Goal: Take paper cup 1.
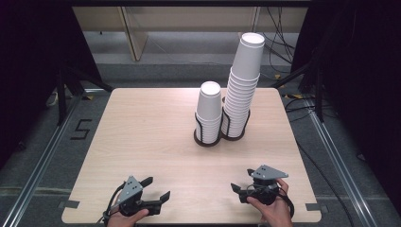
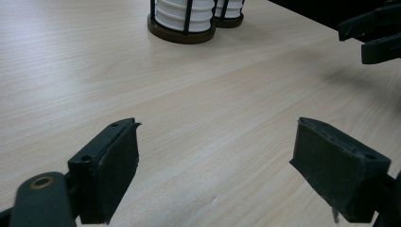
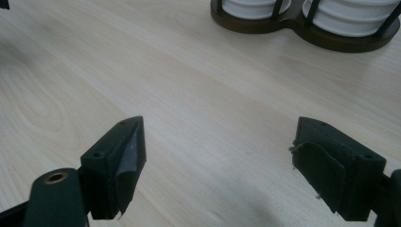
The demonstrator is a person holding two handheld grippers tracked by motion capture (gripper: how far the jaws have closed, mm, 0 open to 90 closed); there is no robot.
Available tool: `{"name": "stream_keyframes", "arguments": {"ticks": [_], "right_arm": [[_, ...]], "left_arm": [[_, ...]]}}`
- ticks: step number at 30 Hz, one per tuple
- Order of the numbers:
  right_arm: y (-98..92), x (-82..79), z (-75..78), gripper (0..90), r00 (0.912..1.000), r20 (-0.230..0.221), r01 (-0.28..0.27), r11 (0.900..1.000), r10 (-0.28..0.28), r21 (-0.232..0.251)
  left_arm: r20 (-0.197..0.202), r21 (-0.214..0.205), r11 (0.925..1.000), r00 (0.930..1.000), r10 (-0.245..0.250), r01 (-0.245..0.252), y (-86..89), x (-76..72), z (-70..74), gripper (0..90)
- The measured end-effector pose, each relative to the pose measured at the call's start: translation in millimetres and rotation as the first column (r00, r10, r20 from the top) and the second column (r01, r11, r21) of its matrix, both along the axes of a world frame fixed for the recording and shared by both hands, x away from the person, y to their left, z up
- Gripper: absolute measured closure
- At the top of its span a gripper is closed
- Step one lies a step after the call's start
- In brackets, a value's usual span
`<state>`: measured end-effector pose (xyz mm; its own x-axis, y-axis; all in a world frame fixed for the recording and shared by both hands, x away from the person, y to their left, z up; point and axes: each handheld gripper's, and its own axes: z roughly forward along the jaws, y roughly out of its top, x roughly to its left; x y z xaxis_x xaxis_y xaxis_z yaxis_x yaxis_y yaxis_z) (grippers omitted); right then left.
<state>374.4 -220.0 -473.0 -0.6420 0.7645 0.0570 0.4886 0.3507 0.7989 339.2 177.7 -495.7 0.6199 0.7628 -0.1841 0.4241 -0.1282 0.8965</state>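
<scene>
Grippers both sit low in the high view, near the table's front edge. I hold the left gripper (image 1: pixel 157 187) at lower left; its jaws stand wide apart with nothing between them, and in the left gripper view I see bare wood between the two black pads (image 2: pixel 109 175). I hold the right gripper (image 1: pixel 242 180) at lower right, a hand (image 1: pixel 273 211) wrapped around its body; its jaws are also spread, empty, and the right gripper view shows only table grain between them. The two grippers are well apart from each other.

Cups stand past centre, toward the upper right of the table (image 1: pixel 142 127). A short stack (image 1: pixel 209 111) and a tall stack (image 1: pixel 243 85) sit side by side in a dark double holder (image 1: pixel 222 137), the tall one leaning slightly right at its top. Both stacks are well apart from either gripper. In the left gripper view the holder (image 2: pixel 182 35) sits at top centre; in the right gripper view its base (image 3: pixel 293 26) lies along the upper right edge.
</scene>
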Motion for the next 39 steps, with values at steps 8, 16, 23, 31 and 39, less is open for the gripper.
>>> {"name": "stream_keyframes", "arguments": {"ticks": [8,16,23,31,39], "right_arm": [[1.7,0.9,0.9,19.5,1.0000,0.001,0.003,1.0000,-0.003,0.008],[6.0,4.0,5.0,20.8,0.9999,0.012,0.004,0.9999,-0.004,0.015],[9.1,10.9,12.3,21.3,0.9995,0.033,0.002,0.9994,-0.003,0.033],[20.3,21.7,13.6,21.9,0.9973,0.063,-0.039,0.9990,0.037,0.024],[28.6,30.4,25.0,21.8,0.9964,0.072,-0.049,0.9978,0.046,0.046]], "left_arm": [[-0.004,0.002,1.0000,1.0000,-0.001,0.001,-0.1,-0.1,-0.2,14.6],[-0.012,0.005,1.0000,0.9999,0.002,-0.002,-1.8,0.6,-1.4,14.6],[-0.015,-0.003,1.0000,0.9999,0.007,-0.007,-2.2,1.0,-2.0,14.6],[-0.024,-0.006,1.0000,0.9997,0.003,-0.004,-3.5,3.2,-4.4,14.6],[-0.024,-0.003,1.0000,0.9997,0.006,-0.006,-3.2,2.8,-4.3,14.6]]}}
